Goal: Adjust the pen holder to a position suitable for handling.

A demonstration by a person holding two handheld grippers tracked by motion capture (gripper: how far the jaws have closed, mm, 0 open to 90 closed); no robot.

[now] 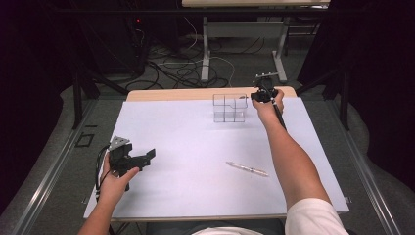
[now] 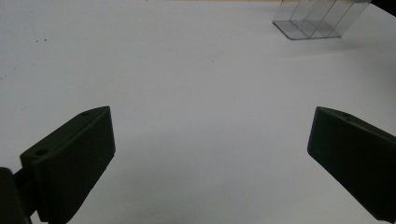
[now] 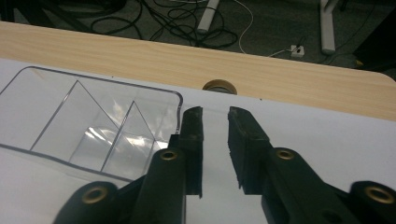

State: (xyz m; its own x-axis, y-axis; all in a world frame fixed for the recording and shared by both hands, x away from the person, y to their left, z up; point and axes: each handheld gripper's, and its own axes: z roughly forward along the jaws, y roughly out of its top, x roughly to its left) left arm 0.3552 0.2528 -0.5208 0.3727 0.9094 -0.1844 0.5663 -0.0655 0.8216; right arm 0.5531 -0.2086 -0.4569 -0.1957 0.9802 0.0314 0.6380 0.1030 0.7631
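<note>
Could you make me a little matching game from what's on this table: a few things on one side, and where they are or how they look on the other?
Things:
1. pen
2. clear box
3. left gripper
4. right gripper

Descriptions:
A. jaws wide apart, nothing between them
B. lying flat on the white sheet, near the right forearm
C. jaws close together beside the box's rim
D. see-through, with dividers, at the far edge

Pairs: 1-B, 2-D, 3-A, 4-C

Wooden table (image 1: pixel 166 94), white sheet (image 1: pixel 186 147) over it; clear divided organizer (image 1: pixel 229 108) far side, pen (probably) (image 1: pixel 247 169) near right.
</note>
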